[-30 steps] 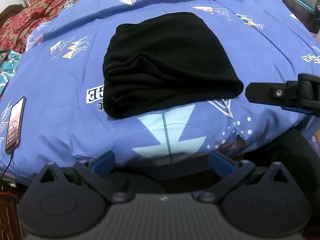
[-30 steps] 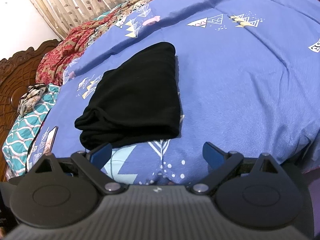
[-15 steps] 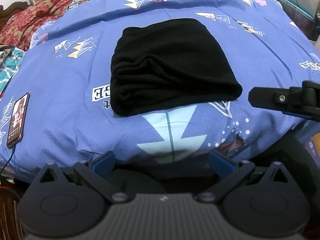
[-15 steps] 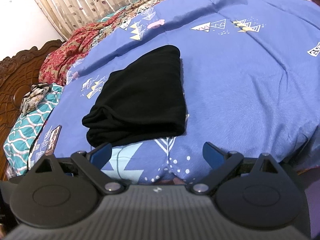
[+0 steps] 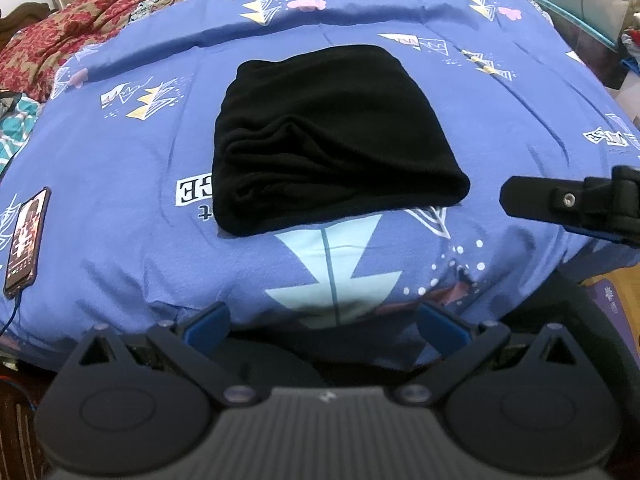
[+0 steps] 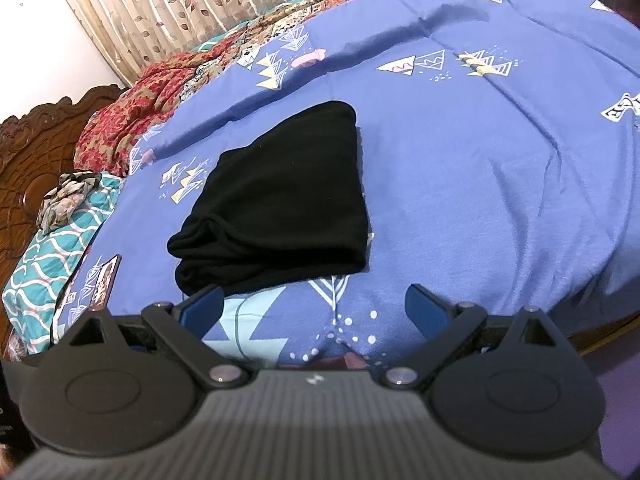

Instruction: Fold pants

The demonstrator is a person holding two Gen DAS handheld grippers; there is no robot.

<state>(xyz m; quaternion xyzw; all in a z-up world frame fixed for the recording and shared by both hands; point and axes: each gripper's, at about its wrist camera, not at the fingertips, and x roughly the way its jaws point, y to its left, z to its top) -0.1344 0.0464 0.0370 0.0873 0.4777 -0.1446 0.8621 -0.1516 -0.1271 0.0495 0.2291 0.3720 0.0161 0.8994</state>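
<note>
Your folded black knit pants (image 5: 332, 136) lie compact on the blue patterned bedspread (image 5: 500, 120), at twelve o'clock from both grippers — likely finished. Left gripper (image 5: 324, 326) and right gripper (image 6: 314, 304) hover apart, jaws spread, holding nothing.

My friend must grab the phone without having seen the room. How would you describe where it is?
Start at the blue bedspread holding the folded black pants. The phone lies left of them at the bed's edge: flat, screen lit, cable attached.
</note>
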